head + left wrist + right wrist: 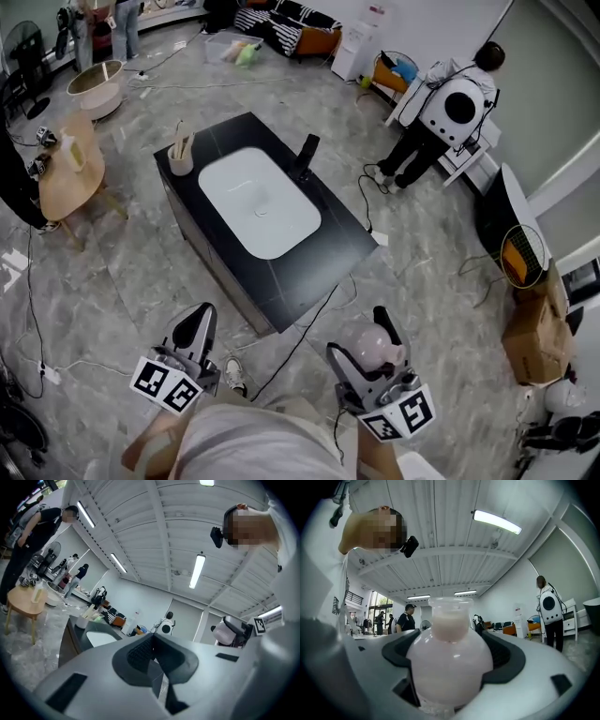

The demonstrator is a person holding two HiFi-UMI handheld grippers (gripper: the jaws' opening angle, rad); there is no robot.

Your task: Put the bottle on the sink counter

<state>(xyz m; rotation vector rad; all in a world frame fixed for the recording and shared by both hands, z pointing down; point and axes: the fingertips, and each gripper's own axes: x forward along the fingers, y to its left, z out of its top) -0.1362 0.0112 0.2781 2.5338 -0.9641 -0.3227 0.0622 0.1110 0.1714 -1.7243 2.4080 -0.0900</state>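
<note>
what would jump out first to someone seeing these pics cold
The pale pink bottle clamped in the right gripper, low at the head view's right and filling that gripper's own view. Next, the black sink counter with its white basin, at the head view's centre. The left gripper is shut and empty.

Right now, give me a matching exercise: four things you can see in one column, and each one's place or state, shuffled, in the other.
1. bottle
2. left gripper
3. cup
4. basin

A. jaws together, nothing between them
B. far left corner of the sink counter
C. sunk in the middle of the counter
D. held between the jaws of the right gripper

Pairs: 1-D, 2-A, 3-B, 4-C.
</note>
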